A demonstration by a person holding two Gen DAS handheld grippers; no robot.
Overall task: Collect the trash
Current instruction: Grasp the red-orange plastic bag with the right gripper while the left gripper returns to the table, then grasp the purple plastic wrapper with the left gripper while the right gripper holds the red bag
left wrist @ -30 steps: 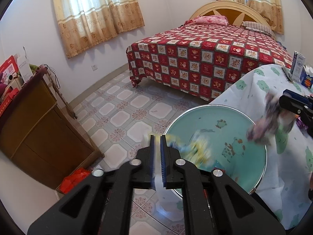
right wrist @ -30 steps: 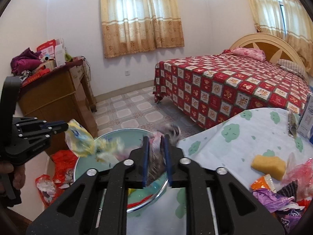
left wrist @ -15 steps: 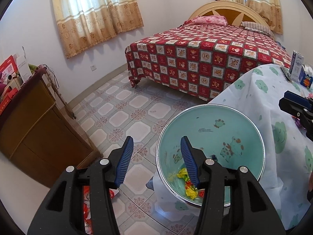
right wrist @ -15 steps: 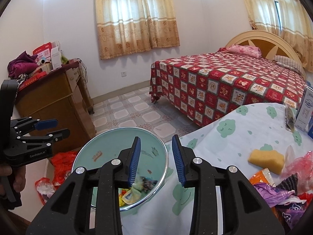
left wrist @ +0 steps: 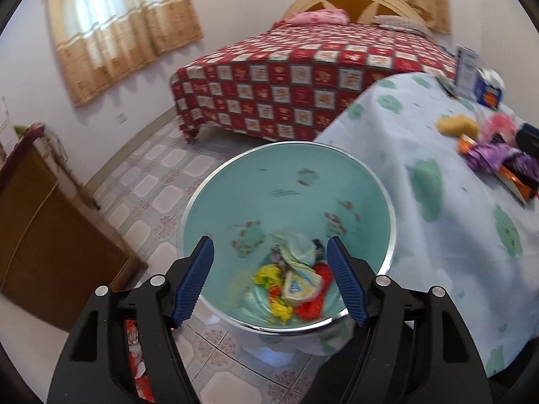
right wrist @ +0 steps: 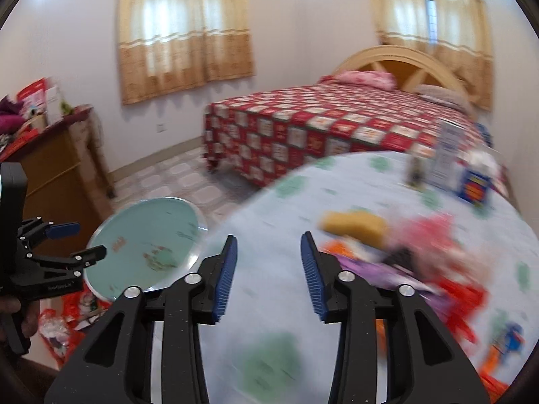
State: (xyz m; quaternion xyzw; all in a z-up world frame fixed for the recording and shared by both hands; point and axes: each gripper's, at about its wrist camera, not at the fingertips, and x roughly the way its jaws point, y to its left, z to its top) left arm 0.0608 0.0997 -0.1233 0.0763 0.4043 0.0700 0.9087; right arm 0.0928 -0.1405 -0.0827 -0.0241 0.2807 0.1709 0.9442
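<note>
A teal bin (left wrist: 289,181) with a metal rim stands beside the table and holds several crumpled wrappers (left wrist: 296,286). My left gripper (left wrist: 269,279) is open and empty right above the bin's near side. My right gripper (right wrist: 268,276) is open and empty over the tablecloth (right wrist: 276,303). A blurred heap of wrappers (right wrist: 421,259) lies on the table to its right, with a yellow sponge (right wrist: 353,224) at its far edge. The bin (right wrist: 148,239) and my left gripper (right wrist: 72,240) also show in the right wrist view. The heap (left wrist: 498,158) shows in the left wrist view too.
A white carton (right wrist: 446,158) and a blue box (right wrist: 475,185) stand at the table's far edge. A wooden cabinet (left wrist: 40,235) is left of the bin, with red bags (right wrist: 64,316) on the floor. A bed (left wrist: 303,77) with a red checked cover is behind.
Both grippers dropped their wrappers into the bin and opened wide. The left one moved over the bin; the right one swung right over the table towards the heap.
</note>
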